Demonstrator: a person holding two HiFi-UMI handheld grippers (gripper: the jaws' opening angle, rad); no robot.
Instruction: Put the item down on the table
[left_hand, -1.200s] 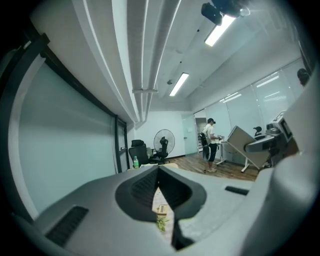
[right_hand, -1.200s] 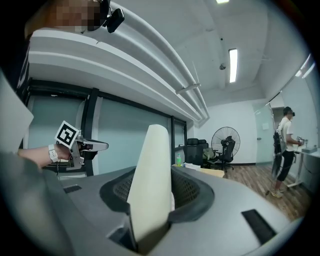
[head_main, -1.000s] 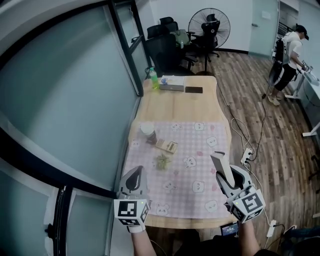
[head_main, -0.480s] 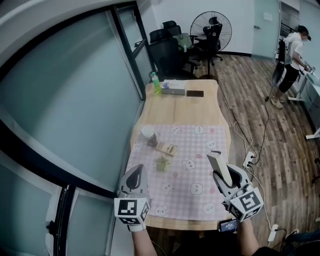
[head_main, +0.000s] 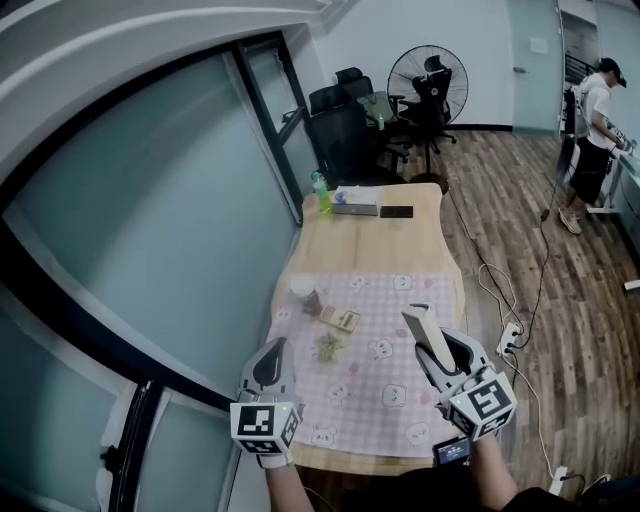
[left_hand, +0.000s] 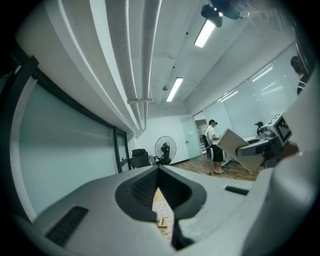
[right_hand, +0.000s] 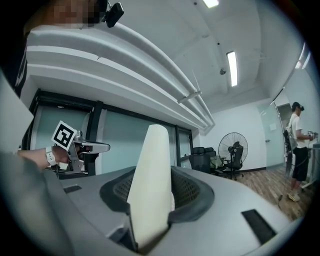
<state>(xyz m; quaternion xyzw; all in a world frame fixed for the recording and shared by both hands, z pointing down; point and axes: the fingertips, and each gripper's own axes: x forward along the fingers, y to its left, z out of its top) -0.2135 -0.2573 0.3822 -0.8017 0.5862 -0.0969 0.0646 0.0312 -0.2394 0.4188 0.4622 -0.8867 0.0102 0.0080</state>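
Observation:
My right gripper (head_main: 432, 347) is shut on a flat cream slab (head_main: 419, 327), which sticks up and forward from the jaws over the near right part of the pink checked cloth (head_main: 372, 395) on the wooden table (head_main: 365, 245). In the right gripper view the slab (right_hand: 150, 180) stands upright between the pads. My left gripper (head_main: 270, 362) hovers at the table's near left corner, jaws together with nothing between them; only a thin slit shows in the left gripper view (left_hand: 160, 202).
On the cloth stand a lidded cup (head_main: 303, 292), a small box (head_main: 340, 320) and a green sprig (head_main: 328, 347). Far end: green bottle (head_main: 321, 193), tissue box (head_main: 356, 207), black phone (head_main: 397, 212). Glass wall on the left. Chairs, a fan (head_main: 428, 72), a person (head_main: 598, 110) and floor cables (head_main: 505, 335) lie beyond.
The head view has shifted so the table sits further right and higher. The right gripper with the slab has drifted slightly left and up in the picture. The left gripper has barely moved.

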